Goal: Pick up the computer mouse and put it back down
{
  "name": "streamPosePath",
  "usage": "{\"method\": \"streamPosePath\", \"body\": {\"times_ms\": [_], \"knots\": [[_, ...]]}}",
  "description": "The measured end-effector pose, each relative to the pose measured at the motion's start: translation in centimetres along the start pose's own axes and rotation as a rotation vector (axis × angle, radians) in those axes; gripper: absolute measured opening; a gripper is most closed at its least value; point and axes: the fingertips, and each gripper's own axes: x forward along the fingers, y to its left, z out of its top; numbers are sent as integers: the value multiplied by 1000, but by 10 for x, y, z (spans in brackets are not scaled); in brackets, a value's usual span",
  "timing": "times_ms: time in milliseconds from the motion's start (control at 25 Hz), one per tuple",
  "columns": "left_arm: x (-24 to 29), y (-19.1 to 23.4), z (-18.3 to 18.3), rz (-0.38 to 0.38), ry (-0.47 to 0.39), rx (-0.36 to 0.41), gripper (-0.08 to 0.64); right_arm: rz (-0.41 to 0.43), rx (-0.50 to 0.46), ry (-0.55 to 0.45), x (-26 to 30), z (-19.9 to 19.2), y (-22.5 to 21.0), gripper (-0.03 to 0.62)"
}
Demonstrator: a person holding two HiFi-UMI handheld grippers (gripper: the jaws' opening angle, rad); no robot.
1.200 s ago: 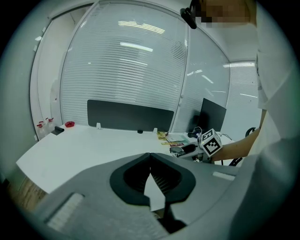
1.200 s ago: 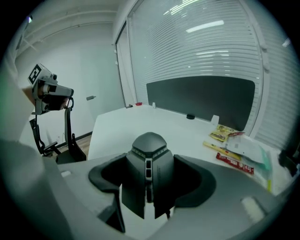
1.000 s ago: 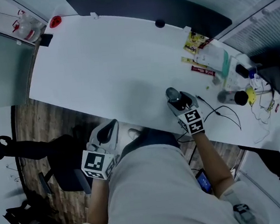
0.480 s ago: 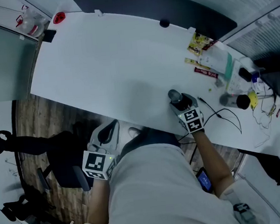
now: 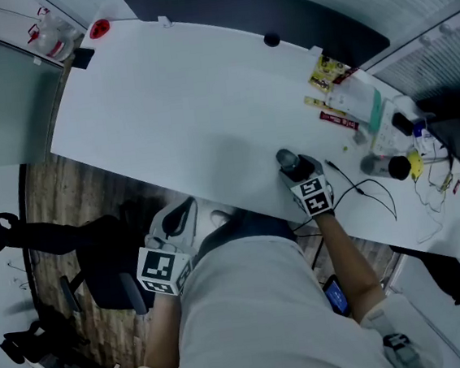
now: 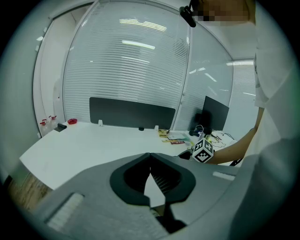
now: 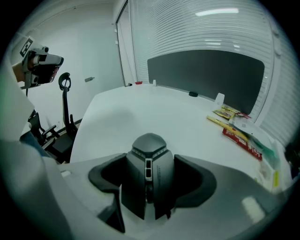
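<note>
A dark grey computer mouse [image 7: 149,171] sits between the jaws of my right gripper [image 7: 149,161], which is shut on its sides. In the head view the mouse [image 5: 288,160] is near the front edge of the white table [image 5: 172,103], with the right gripper [image 5: 297,169] just behind it. Whether the mouse rests on the table or hangs just above it I cannot tell. My left gripper [image 5: 178,217] is held off the table, in front of its edge and over the floor. Its jaws are shut with nothing between them, the left gripper's tips [image 6: 150,155] meeting.
Snack packets [image 5: 329,75] and papers lie right of the mouse. A thin black cable [image 5: 371,189], a dark cylinder [image 5: 383,163] and other clutter fill the table's right end. A black divider panel [image 5: 253,13] runs along the far edge. A dark chair [image 5: 99,262] stands on the floor at left.
The head view has shifted slightly. The right gripper and the mouse stay at the same spot on the table, and the left gripper has not moved.
</note>
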Motion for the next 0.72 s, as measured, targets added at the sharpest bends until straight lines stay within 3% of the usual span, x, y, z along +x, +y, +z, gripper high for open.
{"method": "streamPosePath", "body": {"times_ms": [440,720], "knots": [[-1,4,0,-23,-11,6,9,-8,2,27,2,0,4,310],[1,4,4,-59,-22,23,9,-21,19,-36,-16,21,8,313]]}}
